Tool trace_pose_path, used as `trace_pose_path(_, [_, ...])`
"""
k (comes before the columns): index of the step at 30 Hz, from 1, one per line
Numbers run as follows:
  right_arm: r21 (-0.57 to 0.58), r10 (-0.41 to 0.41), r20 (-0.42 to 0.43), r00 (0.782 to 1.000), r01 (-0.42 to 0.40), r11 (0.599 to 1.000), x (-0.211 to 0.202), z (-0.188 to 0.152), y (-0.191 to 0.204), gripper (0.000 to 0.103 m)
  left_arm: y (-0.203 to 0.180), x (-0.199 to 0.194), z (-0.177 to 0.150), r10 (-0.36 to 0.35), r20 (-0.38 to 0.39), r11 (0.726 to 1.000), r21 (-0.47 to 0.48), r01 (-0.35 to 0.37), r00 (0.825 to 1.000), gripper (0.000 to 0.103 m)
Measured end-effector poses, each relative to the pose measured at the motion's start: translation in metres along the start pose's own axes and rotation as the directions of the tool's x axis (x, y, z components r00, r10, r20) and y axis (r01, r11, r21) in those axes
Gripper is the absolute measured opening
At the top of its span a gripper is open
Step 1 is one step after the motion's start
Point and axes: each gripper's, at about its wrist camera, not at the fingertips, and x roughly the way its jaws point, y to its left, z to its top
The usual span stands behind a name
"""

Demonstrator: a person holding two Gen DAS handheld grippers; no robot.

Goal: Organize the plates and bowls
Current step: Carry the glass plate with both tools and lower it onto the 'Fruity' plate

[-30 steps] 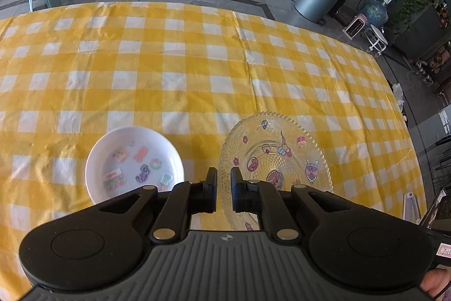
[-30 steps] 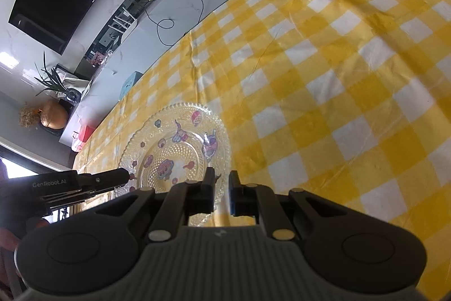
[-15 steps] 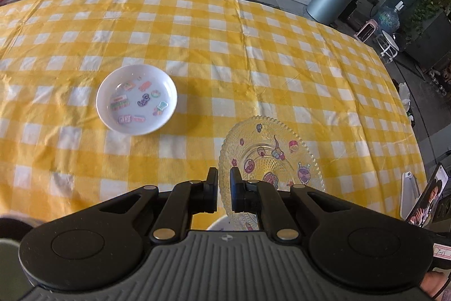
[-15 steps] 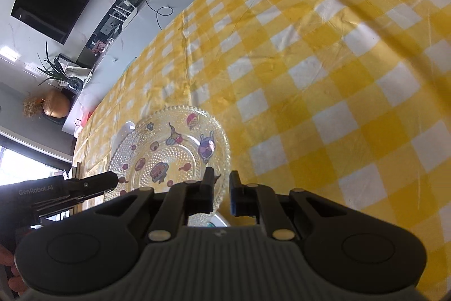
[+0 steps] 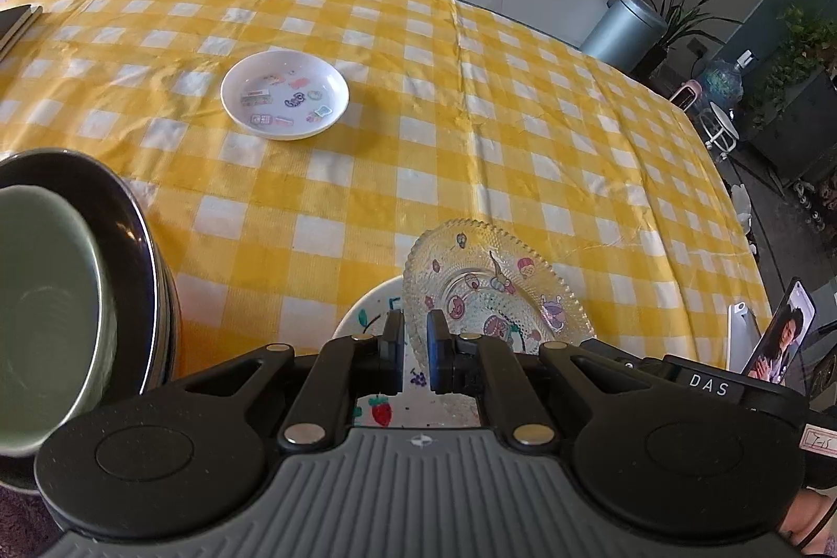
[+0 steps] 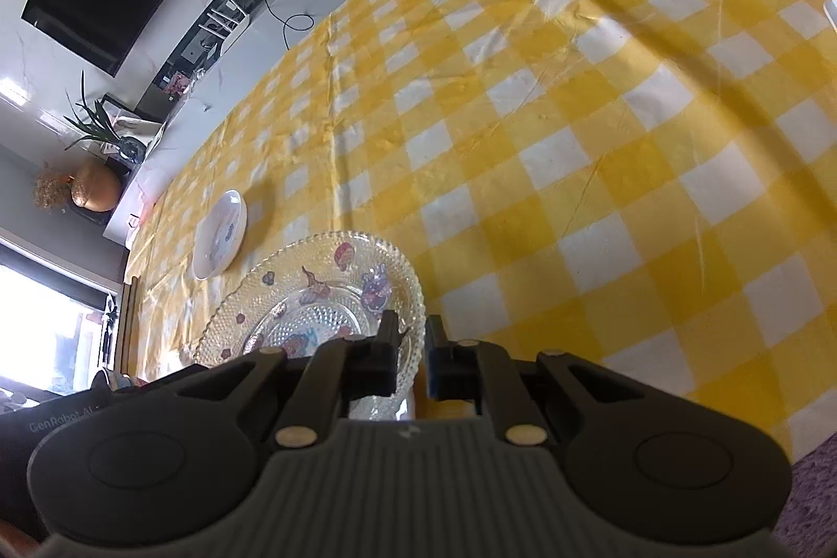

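Note:
A clear glass plate (image 5: 497, 291) with cartoon stickers is held at its rim by both grippers. My left gripper (image 5: 416, 349) is shut on its near edge; my right gripper (image 6: 408, 349) is shut on its opposite edge (image 6: 314, 302). The plate hangs above a white plate with fruit drawings (image 5: 376, 338), partly hidden under my left gripper. A small white sticker plate (image 5: 285, 93) lies farther out on the yellow checked cloth and shows in the right wrist view (image 6: 219, 234). A green bowl (image 5: 47, 307) sits in a dark bowl (image 5: 131, 234) at the left.
The yellow checked tablecloth (image 5: 418, 87) covers the table. A phone on a stand (image 5: 779, 338) is at the right edge. A dark book or board (image 5: 15, 24) lies at the far left. A grey bin (image 5: 622, 30) stands beyond the table.
Both grippers have drawn back toward the near edge with the glass plate. The stacked bowls and the white fruit plate have come into view; the small white plate now lies farther away.

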Motion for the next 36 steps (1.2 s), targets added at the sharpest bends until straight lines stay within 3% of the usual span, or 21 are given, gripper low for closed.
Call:
trace_pose_path(15, [-0.092, -0.087, 0.060, 0.994, 0.093, 0.991, -0.005, -0.026, 0.019, 0.007, 0.012, -0.002, -0.032, 0.035, 0.019, 0.998, -0.061, -0.034, 0.999, 0.009])
trace_pose_path(36, [-0.240, -0.183, 0.115, 0.976, 0.206, 0.949, 0.003, -0.044, 0.047, 0.009, 0.019, 0.000, -0.043, 0.091, 0.008, 0.993, -0.074, -0.090, 0.996, 0.009])
